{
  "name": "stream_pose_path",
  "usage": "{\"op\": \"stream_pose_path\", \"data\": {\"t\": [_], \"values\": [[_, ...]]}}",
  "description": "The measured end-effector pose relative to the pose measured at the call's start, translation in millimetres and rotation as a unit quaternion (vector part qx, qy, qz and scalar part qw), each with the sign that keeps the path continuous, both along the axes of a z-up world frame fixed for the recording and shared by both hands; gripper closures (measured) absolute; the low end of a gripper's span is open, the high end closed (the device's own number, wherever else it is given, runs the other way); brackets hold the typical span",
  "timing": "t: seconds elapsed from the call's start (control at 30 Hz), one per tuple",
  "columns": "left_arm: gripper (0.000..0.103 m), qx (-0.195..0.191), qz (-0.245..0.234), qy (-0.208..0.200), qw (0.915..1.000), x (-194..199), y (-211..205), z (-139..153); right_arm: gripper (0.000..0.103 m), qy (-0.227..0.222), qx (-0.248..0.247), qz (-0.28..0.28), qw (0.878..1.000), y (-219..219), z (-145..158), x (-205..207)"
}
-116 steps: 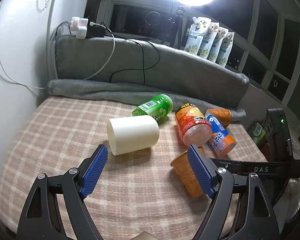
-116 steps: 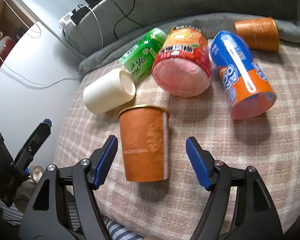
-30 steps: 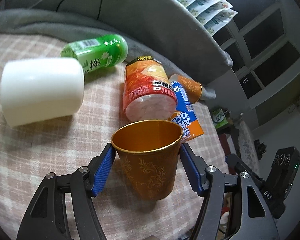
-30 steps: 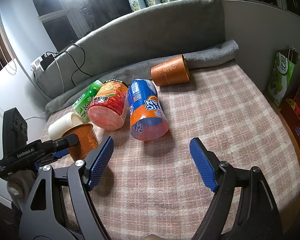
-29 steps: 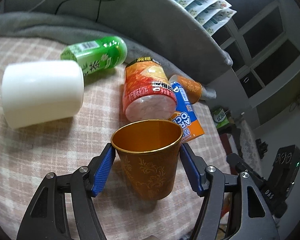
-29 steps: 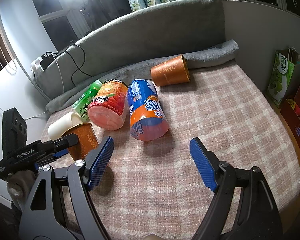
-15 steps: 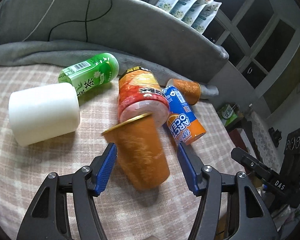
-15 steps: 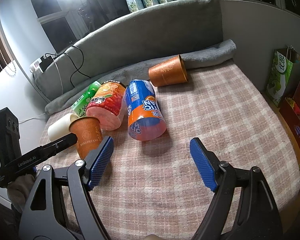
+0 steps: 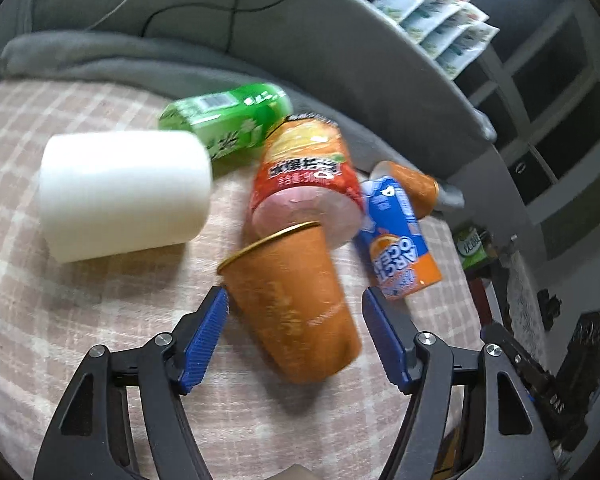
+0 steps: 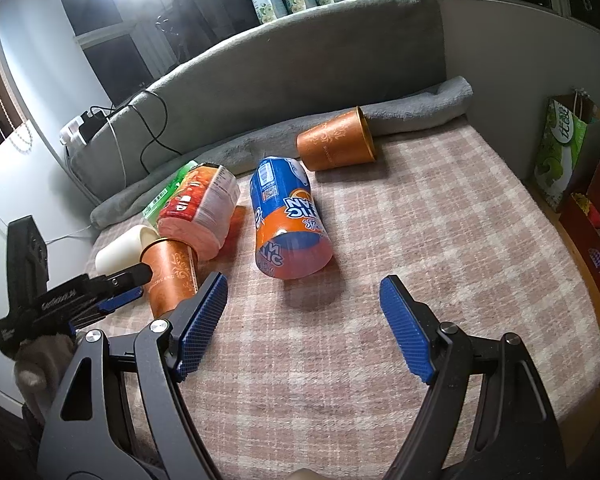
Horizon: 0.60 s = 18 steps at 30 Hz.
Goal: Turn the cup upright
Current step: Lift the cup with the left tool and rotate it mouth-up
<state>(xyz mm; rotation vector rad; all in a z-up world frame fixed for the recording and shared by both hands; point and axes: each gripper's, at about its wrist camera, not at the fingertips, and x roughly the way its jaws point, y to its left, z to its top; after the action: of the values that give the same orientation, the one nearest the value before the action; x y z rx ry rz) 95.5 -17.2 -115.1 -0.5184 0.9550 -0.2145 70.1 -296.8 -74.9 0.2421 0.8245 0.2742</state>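
An orange cup with a gold rim (image 9: 296, 304) stands mouth-up on the checked cloth between the fingers of my left gripper (image 9: 296, 336). The blue pads stand a little off its sides, so the gripper is open. The cup looks tilted and blurred in the left wrist view; in the right wrist view it (image 10: 172, 272) stands upright at the left, beside the left gripper (image 10: 116, 292). My right gripper (image 10: 304, 324) is open and empty over bare cloth, well right of the cup.
Lying on the cloth: a white cup (image 9: 124, 192), a green bottle (image 9: 228, 120), a red-orange jar (image 9: 308, 176), a blue-orange cup (image 10: 288, 216) and a second orange cup (image 10: 336, 144). A grey cushion (image 10: 300, 68) runs along the back. Bags (image 10: 568, 152) stand past the right edge.
My left gripper has opened off the orange cup, which now stands on the cloth. The left camera has shifted and the view is blurred. The right gripper has barely moved.
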Motion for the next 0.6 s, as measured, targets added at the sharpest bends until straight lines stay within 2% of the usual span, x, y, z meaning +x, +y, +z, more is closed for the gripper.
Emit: {"op": "stream_pose_path", "data": {"t": [0.33,0.6], "values": [[0.033,-0.089,0.017,0.073,0.9932,22.5,11.5,-27.3,0.022,-0.002,-0.006,-0.005,1.000,1.5,-1.8,-0.5],[0.033,-0.096,0.025,0.073,0.9925,25.7,7.1,-32.3,0.022,-0.003,-0.008,-0.007,1.000,-1.1,-3.8,-1.0]]}}
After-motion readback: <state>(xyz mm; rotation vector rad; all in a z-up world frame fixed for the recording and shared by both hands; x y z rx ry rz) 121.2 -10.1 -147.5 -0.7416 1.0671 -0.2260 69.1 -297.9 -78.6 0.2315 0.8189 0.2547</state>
